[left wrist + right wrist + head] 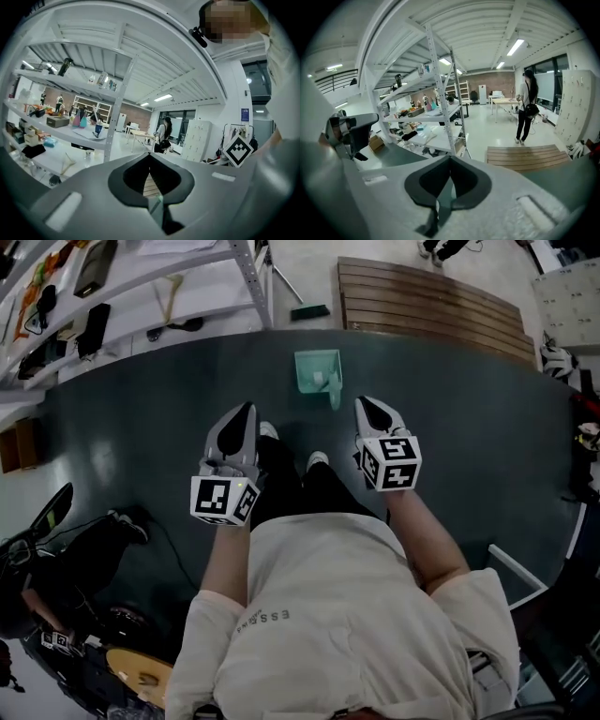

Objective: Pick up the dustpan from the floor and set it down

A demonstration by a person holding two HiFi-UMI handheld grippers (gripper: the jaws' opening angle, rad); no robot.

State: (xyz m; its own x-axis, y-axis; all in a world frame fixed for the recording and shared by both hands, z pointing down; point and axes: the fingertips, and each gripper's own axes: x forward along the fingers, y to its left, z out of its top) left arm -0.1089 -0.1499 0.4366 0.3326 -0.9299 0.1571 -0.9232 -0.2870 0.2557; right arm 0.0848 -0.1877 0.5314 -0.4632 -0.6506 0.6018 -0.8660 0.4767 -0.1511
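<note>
A teal dustpan (pixel 318 372) lies on the dark green floor (pixel 141 446), just ahead of the feet of the person holding the grippers. My left gripper (pixel 248 410) hovers near it, below and to its left, jaws together and empty. To the dustpan's lower right my right gripper (pixel 364 403) is also shut with nothing in it. In the left gripper view the jaws of the left gripper (pixel 149 153) meet at the tip, and a sliver of teal dustpan (pixel 156 202) shows through the opening. The right gripper view shows the right gripper (pixel 450 158) closed over the floor.
A white metal shelving rack (pixel 141 287) full of items stands at the far left. A slatted wooden platform (pixel 431 306) lies beyond the dustpan, with a green-headed broom (pixel 309 311) beside it. Black equipment and cables (pixel 56 521) sit at the near left. A person (pixel 527 105) stands in the distance.
</note>
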